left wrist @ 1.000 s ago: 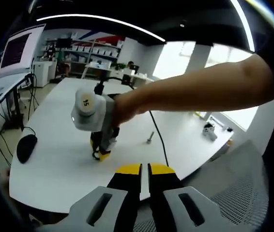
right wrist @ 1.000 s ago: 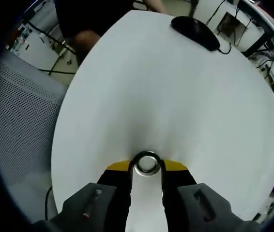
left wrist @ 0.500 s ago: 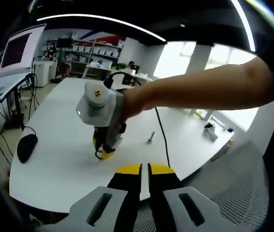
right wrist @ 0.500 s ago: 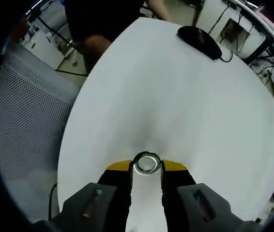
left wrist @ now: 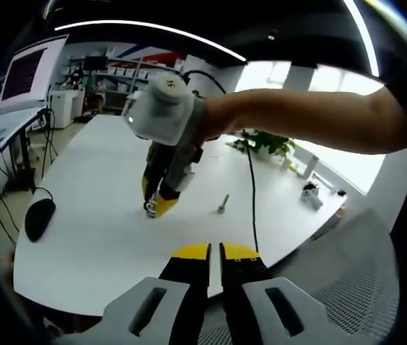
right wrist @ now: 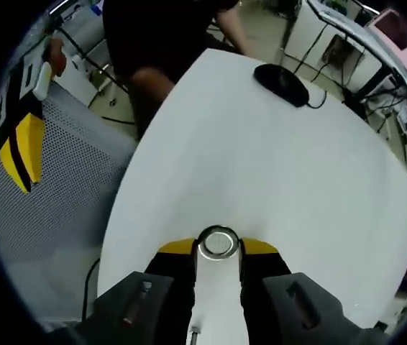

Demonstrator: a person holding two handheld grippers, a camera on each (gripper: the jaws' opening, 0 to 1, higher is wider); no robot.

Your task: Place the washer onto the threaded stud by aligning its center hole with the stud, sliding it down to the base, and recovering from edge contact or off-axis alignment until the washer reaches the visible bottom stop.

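The right hand-held gripper pinches the washer by its rim, above the tabletop. It looks small, hard, smooth, maybe slippery. The left hand-held gripper is closed, empty.

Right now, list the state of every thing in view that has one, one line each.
Washer: gripped between the right gripper's jaws, off the table.
Stud: upright on the table, bare, no washer on it.
Right gripper: shut on the washer.
Left gripper: shut, holding nothing.
Mouse: resting on the table, untouched.
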